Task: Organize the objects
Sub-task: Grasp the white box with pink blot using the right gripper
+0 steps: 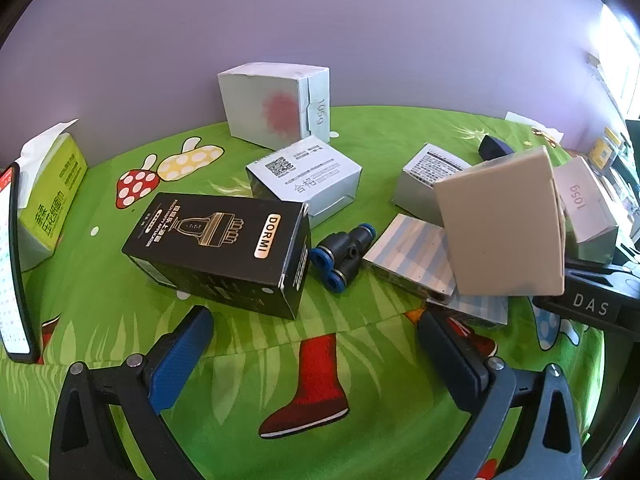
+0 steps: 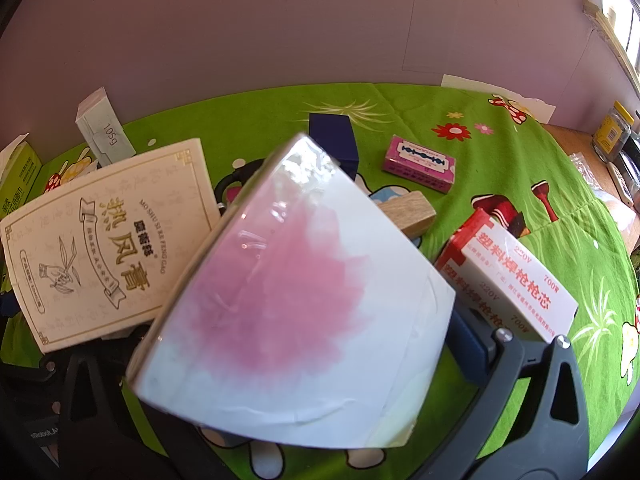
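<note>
A green cartoon-print cloth (image 1: pixel 320 380) carries a scatter of boxes. My left gripper (image 1: pixel 316 320) hangs open over bare cloth, just short of a black DORMI box (image 1: pixel 216 248) and a black Y-shaped tube fitting (image 1: pixel 344 256) with blue rings. A big white box with a pink blotch (image 2: pixel 296 288) fills the right wrist view, tilted, lying over my right gripper (image 2: pixel 300 332) and hiding its left finger. The right finger's blue pad (image 2: pixel 468 340) shows beside the box's edge, jaws wide. From the left wrist view the same box shows its beige face (image 1: pixel 500 220).
A white QR-label box (image 1: pixel 304 180), a pale 105g box (image 1: pixel 276 104), a striped box (image 1: pixel 412 256), a green tissue pack (image 1: pixel 52 192) and a phone (image 1: pixel 12 264) lie around. Further right are a cream box (image 2: pixel 108 240), pink blade box (image 2: pixel 418 164), wooden block (image 2: pixel 412 212), red-white box (image 2: pixel 516 280).
</note>
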Motion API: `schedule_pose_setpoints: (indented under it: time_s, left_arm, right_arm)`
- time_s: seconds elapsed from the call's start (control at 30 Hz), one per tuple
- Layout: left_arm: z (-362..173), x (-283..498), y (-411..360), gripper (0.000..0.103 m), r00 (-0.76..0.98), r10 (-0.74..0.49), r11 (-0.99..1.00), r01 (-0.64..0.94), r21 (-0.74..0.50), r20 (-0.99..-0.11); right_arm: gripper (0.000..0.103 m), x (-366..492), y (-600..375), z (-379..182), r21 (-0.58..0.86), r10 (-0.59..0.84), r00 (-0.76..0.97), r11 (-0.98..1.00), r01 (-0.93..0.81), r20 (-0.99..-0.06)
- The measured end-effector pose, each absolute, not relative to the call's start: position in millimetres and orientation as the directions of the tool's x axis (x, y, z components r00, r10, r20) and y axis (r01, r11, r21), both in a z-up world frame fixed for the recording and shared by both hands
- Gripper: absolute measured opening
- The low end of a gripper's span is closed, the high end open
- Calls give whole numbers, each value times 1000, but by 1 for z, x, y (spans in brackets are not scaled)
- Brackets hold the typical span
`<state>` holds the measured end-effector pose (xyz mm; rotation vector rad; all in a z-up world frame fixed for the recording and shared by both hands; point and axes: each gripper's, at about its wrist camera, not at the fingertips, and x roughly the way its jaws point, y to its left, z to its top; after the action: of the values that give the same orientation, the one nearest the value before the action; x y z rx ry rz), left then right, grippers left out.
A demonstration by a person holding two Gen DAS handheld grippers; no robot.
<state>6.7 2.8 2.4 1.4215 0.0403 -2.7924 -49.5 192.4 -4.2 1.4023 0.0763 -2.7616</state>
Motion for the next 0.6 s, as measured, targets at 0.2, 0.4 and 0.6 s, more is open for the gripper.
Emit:
schedule_pose_setpoints:
  time_s: [0.2, 0.4, 0.6]
  left_arm:
    - [4, 10, 4, 103, -588, 1, -1000, 25, -19, -809]
    - [5, 13, 3, 103, -588, 12, -1000, 7, -21, -808]
    - [9, 21, 3, 103, -595, 56, -998, -38, -42, -802]
  right_arm:
    - [103, -50, 192, -4, -24, -16, -590, -998, 61, -808]
    - [103, -50, 192, -4, -24, -16, -590, -998, 61, -808]
    - [103, -50, 192, -4, -24, -16, -590, -998, 61, -807]
